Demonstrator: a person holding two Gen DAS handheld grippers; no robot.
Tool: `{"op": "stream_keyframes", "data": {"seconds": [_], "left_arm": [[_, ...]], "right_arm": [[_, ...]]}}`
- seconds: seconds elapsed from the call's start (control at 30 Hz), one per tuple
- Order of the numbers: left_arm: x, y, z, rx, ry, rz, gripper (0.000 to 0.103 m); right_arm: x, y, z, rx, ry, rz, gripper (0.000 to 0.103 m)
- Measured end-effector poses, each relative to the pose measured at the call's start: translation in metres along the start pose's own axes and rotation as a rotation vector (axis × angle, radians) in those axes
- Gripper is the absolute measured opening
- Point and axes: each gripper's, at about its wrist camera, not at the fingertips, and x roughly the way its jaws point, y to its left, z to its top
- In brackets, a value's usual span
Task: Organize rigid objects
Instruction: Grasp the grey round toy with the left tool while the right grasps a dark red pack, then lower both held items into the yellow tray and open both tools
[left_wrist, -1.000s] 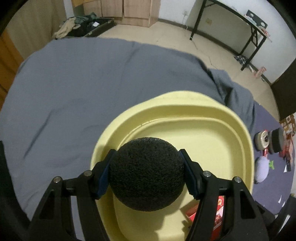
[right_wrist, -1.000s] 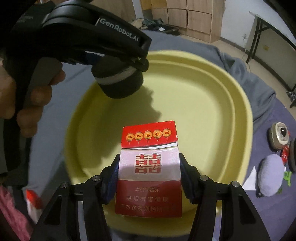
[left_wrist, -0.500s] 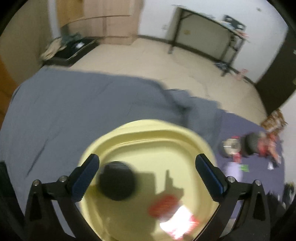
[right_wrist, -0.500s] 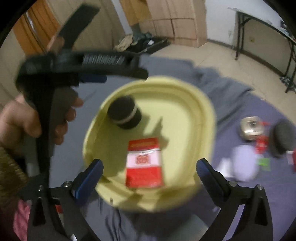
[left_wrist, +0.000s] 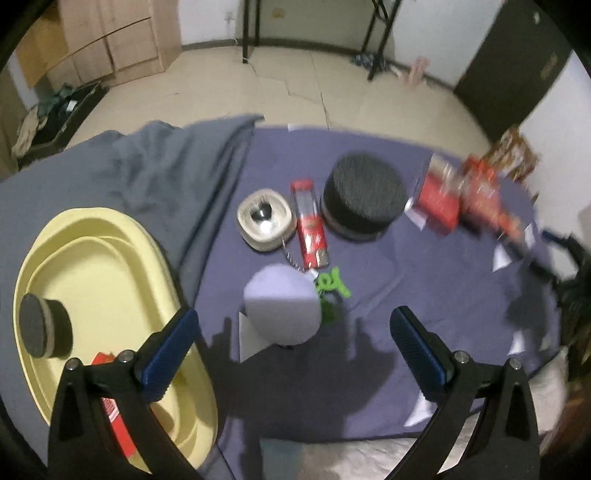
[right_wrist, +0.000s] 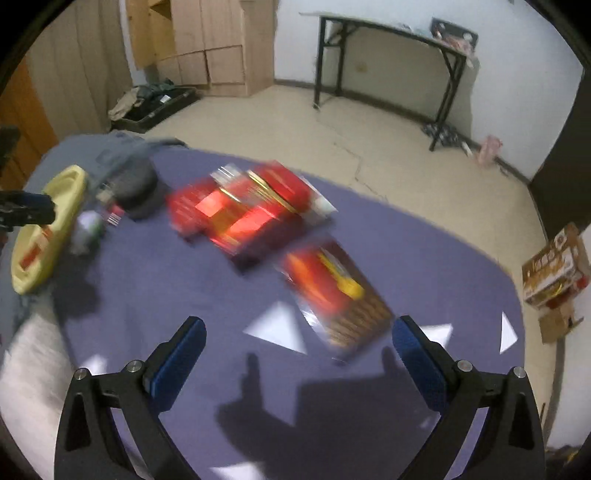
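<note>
Your yellow basin (left_wrist: 99, 254) sits on the left of the purple sheet (left_wrist: 424, 295), holding the black sponge puck (left_wrist: 44, 326) and a red packet (left_wrist: 116, 421). Your left gripper (left_wrist: 291, 350) and right gripper (right_wrist: 295, 354) both stand wide apart, holding nothing.

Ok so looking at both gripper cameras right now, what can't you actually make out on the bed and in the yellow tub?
- Red boxes, right wrist view: motion blur smears the print; how many there are is unclear.
- Red pack in the yellow tub, left wrist view: mostly hidden behind the left gripper.
- Objects at the right edge, left wrist view: blurred dark shapes, cannot be identified.
- Green item, left wrist view: partly behind the lavender round object.
</note>
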Motion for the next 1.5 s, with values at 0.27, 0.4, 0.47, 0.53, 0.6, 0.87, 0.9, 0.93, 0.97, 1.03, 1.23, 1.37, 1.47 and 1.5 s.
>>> {"op": "stream_keyframes", "data": {"seconds": [0.27, 0.4, 0.47, 0.53, 0.6, 0.87, 0.9, 0.93, 0.97, 1.03, 1.23, 1.37, 1.47, 1.5], "left_arm": [[0.054, -0.008, -0.006, 0.123, 0.056, 0.162, 0.103], [0.063, -0.016, -0.004, 0.153, 0.046, 0.163, 0.085], [0.069, -0.016, -0.002, 0.136, 0.058, 0.144, 0.068], [0.070, -0.012, -0.002, 0.094, 0.071, 0.113, 0.058], [0.067, -0.013, -0.005, 0.085, 0.061, 0.118, 0.054], [0.006, 0.002, -0.033, 0.024, 0.009, 0.077, 0.054], [-0.008, 0.007, -0.037, 0.012, -0.004, 0.064, 0.054], [-0.019, 0.011, -0.040, 0.002, -0.019, 0.056, 0.054], [-0.031, 0.015, -0.043, -0.006, -0.033, 0.054, 0.054], [-0.059, 0.026, -0.050, -0.021, -0.068, 0.057, 0.054], [-0.133, 0.082, -0.059, -0.122, -0.159, 0.083, 0.054], [-0.157, 0.131, -0.066, -0.168, -0.183, 0.130, 0.054], [-0.150, 0.162, -0.081, -0.180, -0.140, 0.157, 0.054], [-0.143, 0.171, -0.085, -0.184, -0.122, 0.166, 0.054]], "right_arm": [[0.057, -0.029, -0.021, 0.016, -0.042, 0.062, 0.103], [0.041, -0.047, -0.018, 0.001, -0.118, 0.103, 0.103], [0.048, -0.039, -0.016, -0.022, -0.120, 0.079, 0.101], [0.050, -0.039, -0.021, -0.058, -0.119, 0.025, 0.077], [0.058, -0.027, -0.017, -0.067, -0.129, 0.006, 0.070], [0.009, -0.027, -0.030, 0.045, -0.141, 0.012, 0.061], [-0.006, -0.027, -0.031, 0.056, -0.156, 0.013, 0.061], [-0.024, -0.030, -0.034, 0.064, -0.170, 0.011, 0.061], [-0.042, -0.028, -0.035, 0.069, -0.188, 0.013, 0.060], [-0.071, -0.016, -0.032, 0.062, -0.220, 0.026, 0.060], [-0.130, 0.093, 0.003, -0.109, -0.282, 0.087, 0.060], [-0.129, 0.180, 0.039, -0.143, -0.280, 0.226, 0.059], [-0.106, 0.240, 0.060, -0.185, -0.243, 0.320, 0.059], [-0.092, 0.266, 0.067, -0.215, -0.220, 0.349, 0.059]]}}
